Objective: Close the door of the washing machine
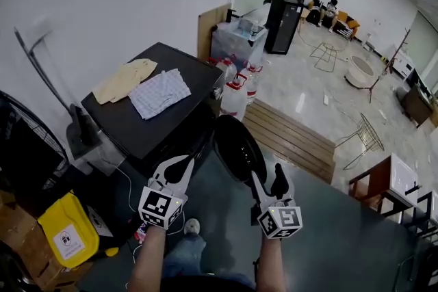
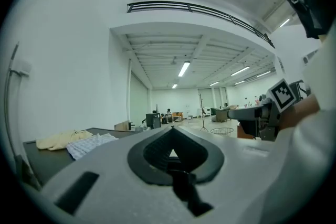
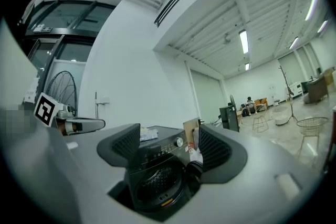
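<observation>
The black front-loading washing machine (image 1: 154,123) stands against the white wall, and its round door (image 1: 236,147) is swung open toward me. My right gripper (image 1: 267,176) is open, just in front of the door's near edge. In the right gripper view its jaws (image 3: 169,141) frame the machine's drum opening (image 3: 155,183), with the door (image 3: 195,169) seen edge-on by the right jaw. My left gripper (image 1: 183,162) hovers at the machine's front, left of the door. It is shut with nothing in it (image 2: 172,131).
A beige cloth (image 1: 125,78) and a checked cloth (image 1: 159,92) lie on the machine's top. White jugs (image 1: 236,92) and a plastic bin (image 1: 238,37) stand behind it. A wooden platform (image 1: 291,137) is to the right. A yellow container (image 1: 65,236) and a fan (image 1: 20,147) are on the left.
</observation>
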